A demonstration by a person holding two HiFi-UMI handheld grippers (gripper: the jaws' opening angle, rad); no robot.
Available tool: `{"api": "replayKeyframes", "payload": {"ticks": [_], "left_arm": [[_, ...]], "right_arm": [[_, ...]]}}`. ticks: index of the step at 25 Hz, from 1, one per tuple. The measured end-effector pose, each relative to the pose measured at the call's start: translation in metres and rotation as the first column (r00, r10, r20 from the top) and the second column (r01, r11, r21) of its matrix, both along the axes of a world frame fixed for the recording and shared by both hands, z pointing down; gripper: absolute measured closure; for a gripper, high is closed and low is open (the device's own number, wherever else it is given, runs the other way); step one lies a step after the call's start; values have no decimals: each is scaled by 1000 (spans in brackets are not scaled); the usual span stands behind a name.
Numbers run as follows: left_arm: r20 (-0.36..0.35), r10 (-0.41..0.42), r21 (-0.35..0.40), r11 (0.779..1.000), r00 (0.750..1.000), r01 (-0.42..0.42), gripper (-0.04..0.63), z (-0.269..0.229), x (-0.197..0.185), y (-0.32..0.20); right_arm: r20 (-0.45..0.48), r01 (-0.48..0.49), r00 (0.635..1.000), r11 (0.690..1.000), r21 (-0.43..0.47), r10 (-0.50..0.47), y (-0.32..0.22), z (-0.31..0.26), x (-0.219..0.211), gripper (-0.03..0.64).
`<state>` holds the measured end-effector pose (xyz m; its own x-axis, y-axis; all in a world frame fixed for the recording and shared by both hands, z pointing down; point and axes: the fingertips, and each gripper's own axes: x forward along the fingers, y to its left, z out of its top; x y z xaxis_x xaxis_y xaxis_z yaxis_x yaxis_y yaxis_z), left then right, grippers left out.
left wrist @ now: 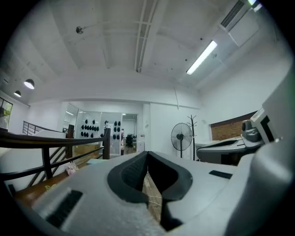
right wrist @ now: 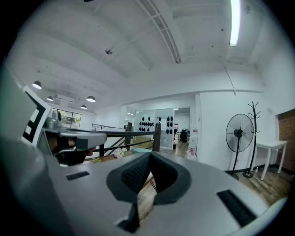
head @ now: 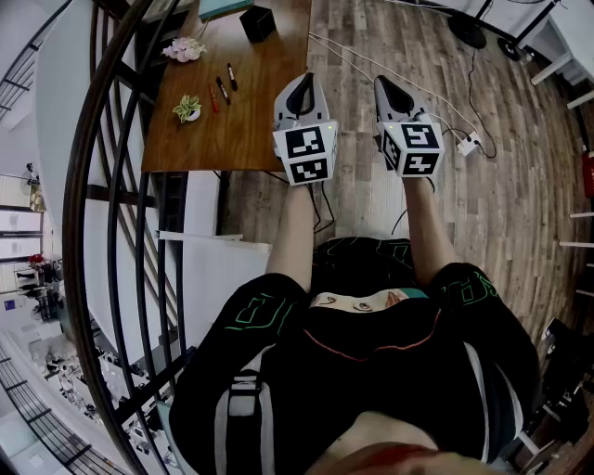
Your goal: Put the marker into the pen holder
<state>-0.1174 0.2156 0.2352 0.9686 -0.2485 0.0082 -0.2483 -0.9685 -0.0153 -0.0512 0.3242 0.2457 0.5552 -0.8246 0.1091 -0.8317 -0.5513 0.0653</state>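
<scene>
Three markers (head: 223, 89), red and black, lie on the brown wooden table (head: 251, 125) at the upper left of the head view. A black box-shaped pen holder (head: 257, 23) stands at the table's far end. My left gripper (head: 304, 80) hovers over the table's right edge, well short of the markers. Over the wooden floor beside it, my right gripper (head: 383, 82) is held level. Both point forward and slightly up. In the left gripper view the left gripper (left wrist: 147, 153) has its jaws closed with nothing between them, and the right gripper (right wrist: 150, 155) looks the same in its own view.
A small potted plant (head: 188, 109) and a pink object (head: 184, 49) sit on the table's left side. A dark railing (head: 121, 232) runs along the left. A cable and power strip (head: 469, 144) lie on the floor to the right. A standing fan (right wrist: 238, 133) is ahead.
</scene>
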Motion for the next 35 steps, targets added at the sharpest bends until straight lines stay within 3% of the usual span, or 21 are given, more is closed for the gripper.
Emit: {"api": "replayKeyframes", "payload": {"ticks": [5, 14, 23, 30, 35], "left_arm": [[-12, 15, 1, 1000, 1000, -15, 592, 1, 3, -3], [4, 36, -20, 999, 999, -36, 591, 9, 17, -3], [45, -48, -47, 998, 998, 50, 591, 31, 32, -39], [81, -101, -69, 992, 992, 106, 591, 54, 85, -89], [146, -129, -101, 984, 981, 145, 591, 77, 131, -116]], "right_arm": [[0, -25, 1000, 999, 42, 25, 0, -4, 4, 617], [10, -51, 999, 998, 30, 51, 5, -5, 19, 615], [47, 13, 999, 999, 40, -15, -26, 11, 51, 615], [81, 78, 994, 997, 29, -80, -83, 31, 109, 615], [140, 107, 984, 994, 7, -107, -111, 50, 163, 614]]}}
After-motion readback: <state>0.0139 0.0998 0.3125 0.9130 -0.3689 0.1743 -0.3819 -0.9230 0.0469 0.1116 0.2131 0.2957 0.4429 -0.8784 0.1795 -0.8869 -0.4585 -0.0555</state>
